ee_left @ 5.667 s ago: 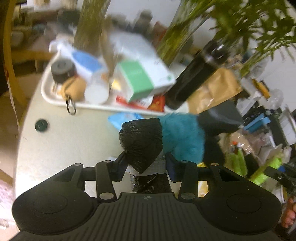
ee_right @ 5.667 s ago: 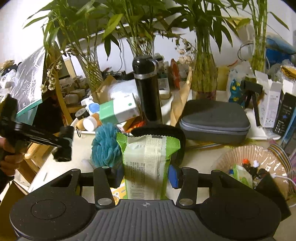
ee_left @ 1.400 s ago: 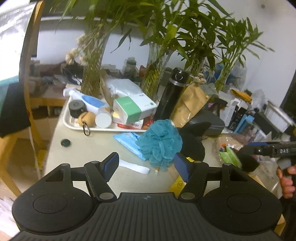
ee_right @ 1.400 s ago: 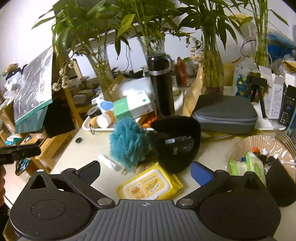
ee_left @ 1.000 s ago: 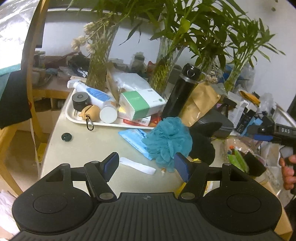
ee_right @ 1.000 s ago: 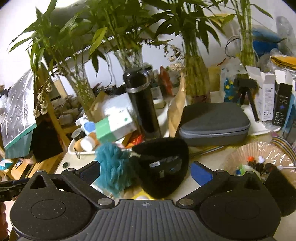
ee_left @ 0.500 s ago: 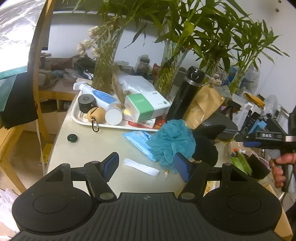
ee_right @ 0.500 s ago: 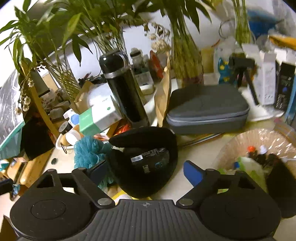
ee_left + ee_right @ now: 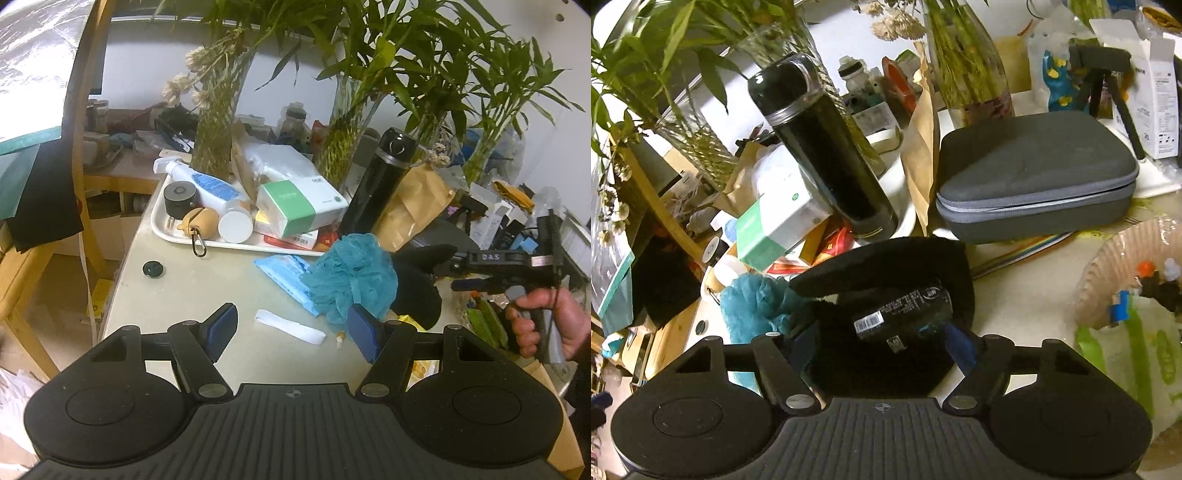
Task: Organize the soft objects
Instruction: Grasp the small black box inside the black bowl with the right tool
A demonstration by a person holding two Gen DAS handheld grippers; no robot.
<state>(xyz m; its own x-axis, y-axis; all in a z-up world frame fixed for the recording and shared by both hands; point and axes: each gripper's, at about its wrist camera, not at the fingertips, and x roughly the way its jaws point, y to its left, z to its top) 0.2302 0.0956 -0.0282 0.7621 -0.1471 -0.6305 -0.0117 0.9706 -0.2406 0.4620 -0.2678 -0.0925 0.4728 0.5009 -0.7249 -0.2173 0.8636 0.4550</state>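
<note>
Left wrist view: left gripper low centre of frame, jaws parted about halfway, nothing between them but bare table and a white strip. Teal bath pouf sits right of centre, just beyond the right-hand blue pad, overlapping a blue packet on its left. Behind the pouf, a black soft cap, only partly seen. At right edge a hand holds the right gripper, whose tips lie against the cap's upper side.

Right wrist view: shows what the left cannot, the cap's hollow interior with a printed label, opening facing the camera, brim pointing toward upper left. Its long axis runs roughly from lower centre up to the brim. The right gripper's jaws have just been closing, and the cap is between them. The right blue pad lies at the cap's rim; the left pad is lost in dark fabric, so contact there cannot be confirmed. Pouf at centre left, touching the cap. A grey zip case upper right, black flask upper centre, woven basket right edge with green packets.
</note>
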